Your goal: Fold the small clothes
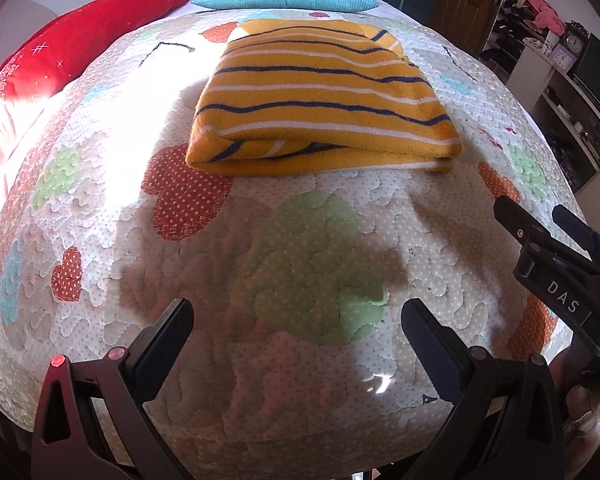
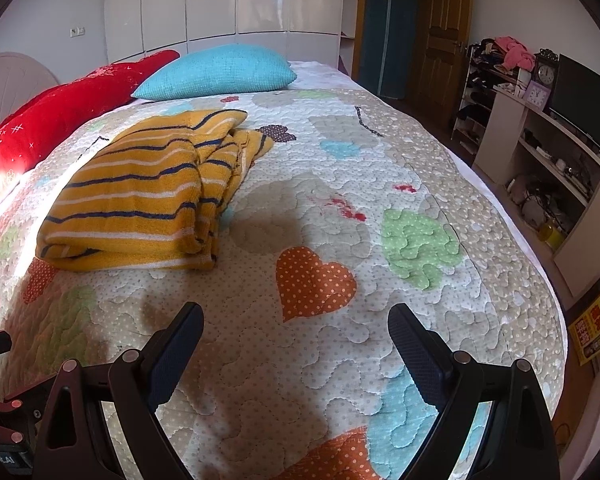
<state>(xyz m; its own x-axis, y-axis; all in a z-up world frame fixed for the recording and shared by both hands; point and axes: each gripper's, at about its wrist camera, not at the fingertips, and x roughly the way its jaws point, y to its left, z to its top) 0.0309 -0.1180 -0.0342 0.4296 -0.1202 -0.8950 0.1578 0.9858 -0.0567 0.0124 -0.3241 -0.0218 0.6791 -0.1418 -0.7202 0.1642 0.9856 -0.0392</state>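
Note:
A small yellow garment (image 1: 320, 104) with white and navy stripes lies folded into a thick rectangle on the quilted bedspread (image 1: 260, 360). It also shows in the right wrist view (image 2: 140, 196), left of centre, with its layered edges facing right. My left gripper (image 1: 298, 320) is open and empty, hovering over the quilt short of the garment's near fold. My right gripper (image 2: 296, 328) is open and empty over the quilt (image 2: 340, 360), to the right of and nearer than the garment. The right gripper also shows at the right edge of the left wrist view (image 1: 540, 216).
A turquoise pillow (image 2: 220, 74) and a red pillow (image 2: 60, 116) lie at the head of the bed. White wardrobes (image 2: 220, 0) stand behind. To the right of the bed are shelves with clutter (image 2: 548, 168), a clock (image 2: 546, 74) and a dark screen (image 2: 584, 96).

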